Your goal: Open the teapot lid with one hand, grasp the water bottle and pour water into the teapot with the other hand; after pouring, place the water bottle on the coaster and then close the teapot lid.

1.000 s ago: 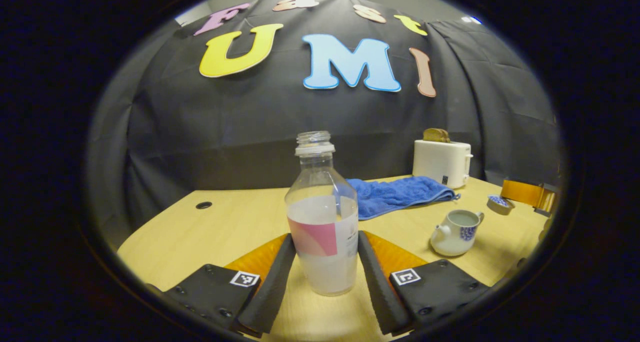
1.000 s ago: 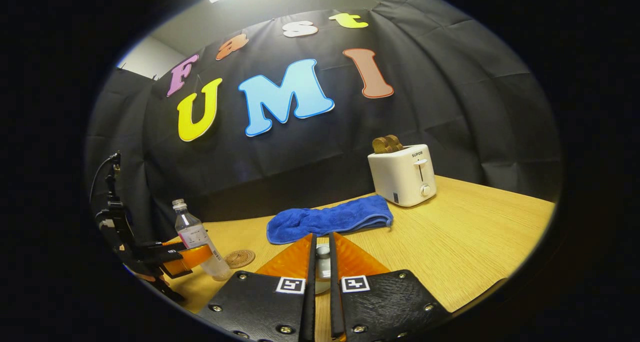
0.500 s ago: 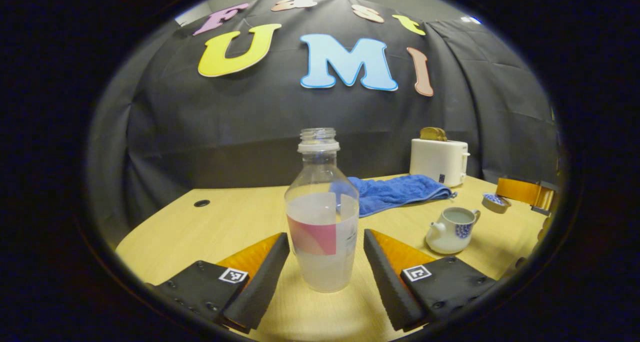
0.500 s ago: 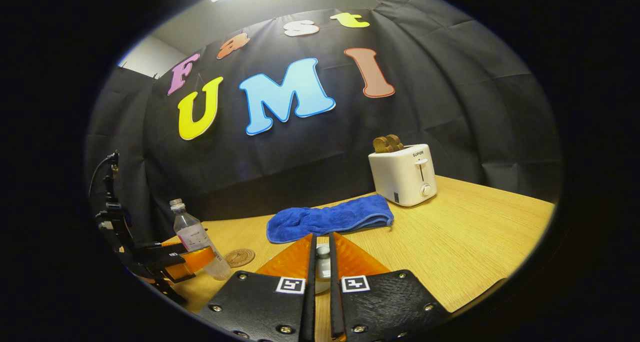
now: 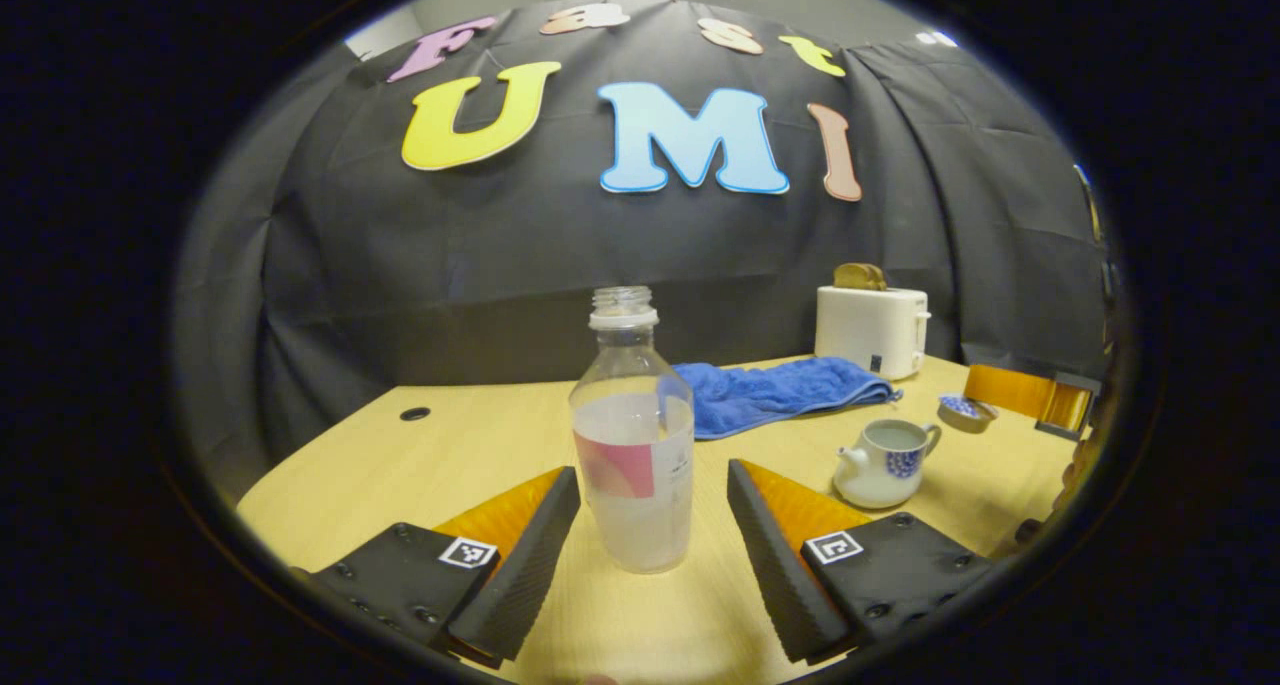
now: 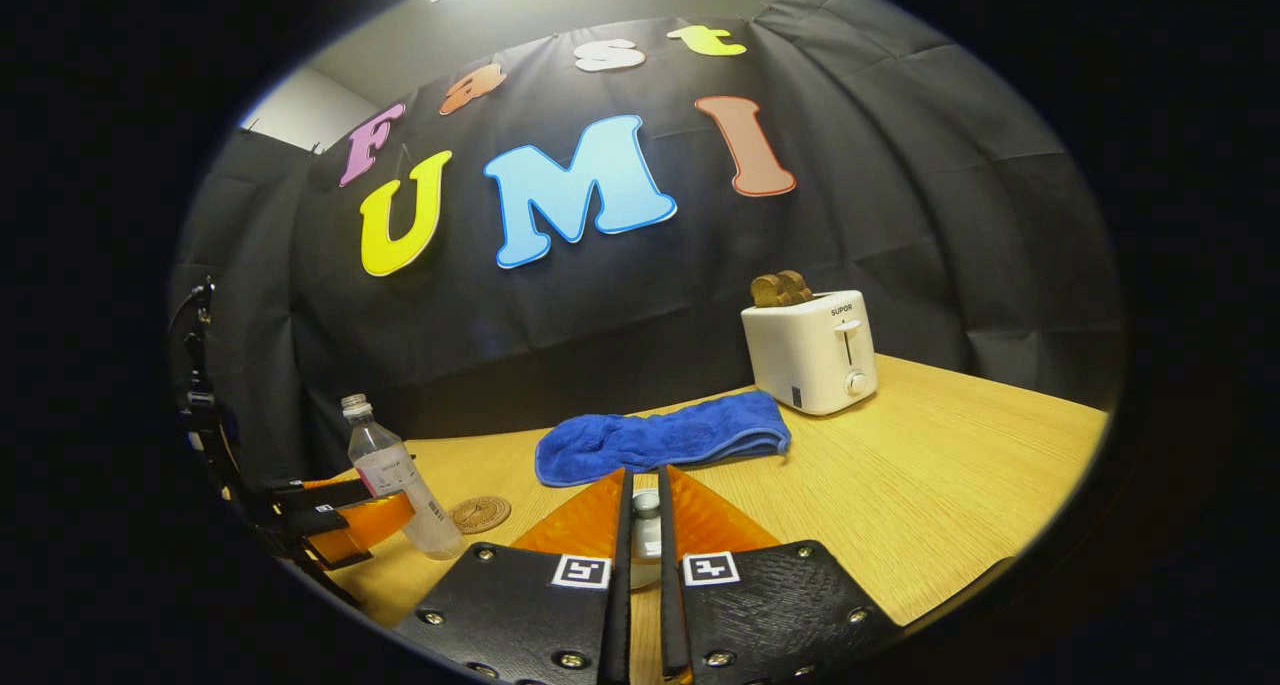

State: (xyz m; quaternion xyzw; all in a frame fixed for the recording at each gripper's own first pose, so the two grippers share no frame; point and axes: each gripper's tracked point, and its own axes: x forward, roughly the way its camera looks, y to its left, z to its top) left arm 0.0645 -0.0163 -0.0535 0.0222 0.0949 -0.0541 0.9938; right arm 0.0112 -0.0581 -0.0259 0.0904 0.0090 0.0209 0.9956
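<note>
Standing upright on the table [image 5: 450,455], the bottle [image 5: 632,445] sat between the left gripper's [image 5: 652,545] wide-spread jaws, touching neither. The right gripper [image 6: 641,525] was closed narrowly on the lid [image 6: 645,537]. The open teapot [image 5: 884,462] stood at the bottle's three o'clock; the coaster [image 6: 480,513] lay just beside the bottle.

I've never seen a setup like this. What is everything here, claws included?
table: one, light wood, under everything
water bottle: one, clear, pink label, uncapped, upright beside the coaster
coaster: one, brown, on the table
teapot: one, white and blue, open
teapot lid: one, white and blue, held off the pot
towel: one, blue, at the back
toaster: one, white, bread in it
left claw: one, open, flanking the bottle
right claw: one, shut on the lid
</note>
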